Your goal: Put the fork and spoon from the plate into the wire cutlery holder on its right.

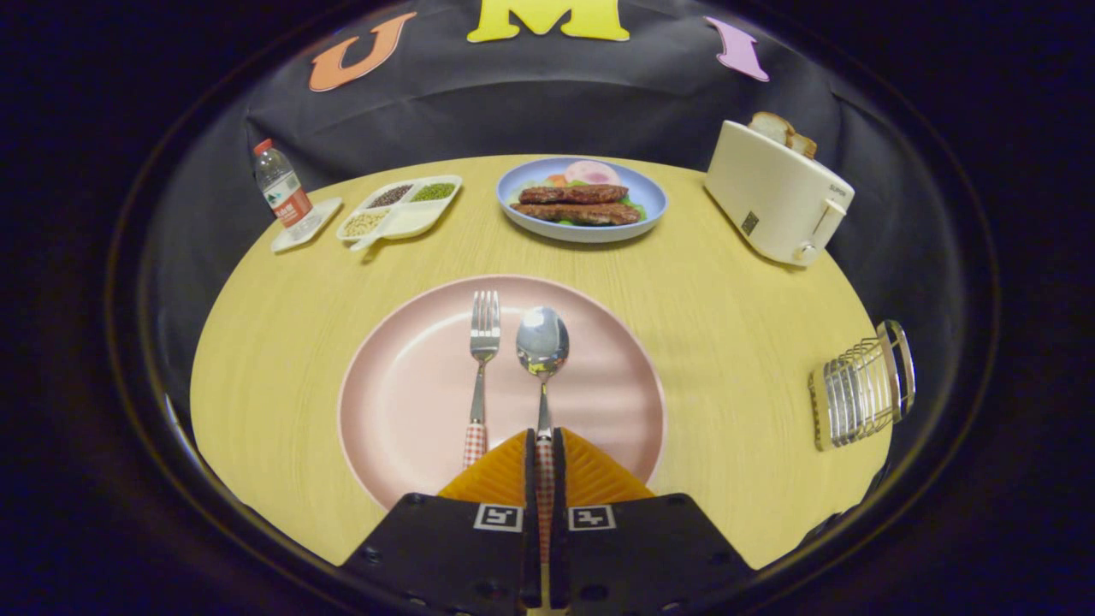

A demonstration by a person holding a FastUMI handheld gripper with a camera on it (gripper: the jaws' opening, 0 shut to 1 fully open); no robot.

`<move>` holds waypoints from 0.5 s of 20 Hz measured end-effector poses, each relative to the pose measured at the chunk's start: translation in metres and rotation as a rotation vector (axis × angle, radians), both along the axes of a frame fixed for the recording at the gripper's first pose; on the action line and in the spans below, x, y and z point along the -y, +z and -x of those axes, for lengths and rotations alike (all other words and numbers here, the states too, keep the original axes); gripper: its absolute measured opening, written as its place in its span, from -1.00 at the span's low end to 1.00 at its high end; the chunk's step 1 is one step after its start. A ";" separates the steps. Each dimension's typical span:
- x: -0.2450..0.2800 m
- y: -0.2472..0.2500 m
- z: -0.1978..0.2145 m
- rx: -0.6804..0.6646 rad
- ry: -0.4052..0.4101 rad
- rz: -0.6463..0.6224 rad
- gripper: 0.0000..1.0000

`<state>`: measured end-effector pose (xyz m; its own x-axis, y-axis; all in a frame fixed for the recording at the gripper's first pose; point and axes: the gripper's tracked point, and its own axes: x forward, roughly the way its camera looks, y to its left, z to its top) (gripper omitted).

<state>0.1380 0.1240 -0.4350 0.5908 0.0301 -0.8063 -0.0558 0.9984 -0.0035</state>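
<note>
Claw (544, 438) is closed nearly all the way, both orange fingers (500, 475) pinching the checked handle of the spoon (542, 342); only a thin gap is left and the handle sits in it. Spoon lies on the pink plate (411, 402), bowl pointing away from the fingers. Fork (482, 342) lies just beside it on the plate, parallel, tines away, handle end next to the left finger but not gripped.

Wire cutlery holder (860, 389) stands on the surface (727, 325) well off to the plate's right, near the edge, nothing in it as far as I can see.

My read: step one, spoon grasp, lift not started. Next move: raise it straight up so it clears the fork, carry right, tip it vertical over the holder's mouth, then release. Risk: the thin handle pivoting in the pinch during the swing. Fork comes after.
</note>
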 end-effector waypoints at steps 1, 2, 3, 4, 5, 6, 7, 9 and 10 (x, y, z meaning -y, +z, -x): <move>0.000 0.005 0.002 0.002 0.008 -0.003 -0.91; 0.002 0.009 0.003 0.008 0.009 -0.003 -0.91; 0.003 0.017 0.005 0.013 0.011 -0.008 -0.91; 0.004 0.024 0.008 0.017 0.016 -0.018 -0.91; 0.007 0.034 0.009 0.028 0.017 -0.025 -0.91; 0.013 0.044 0.012 0.036 0.016 -0.028 -0.91; 0.018 0.055 0.014 0.042 0.017 -0.033 -0.91; 0.033 0.076 0.019 0.050 0.017 -0.038 -0.91; 0.041 0.086 0.022 0.055 0.018 -0.040 -0.91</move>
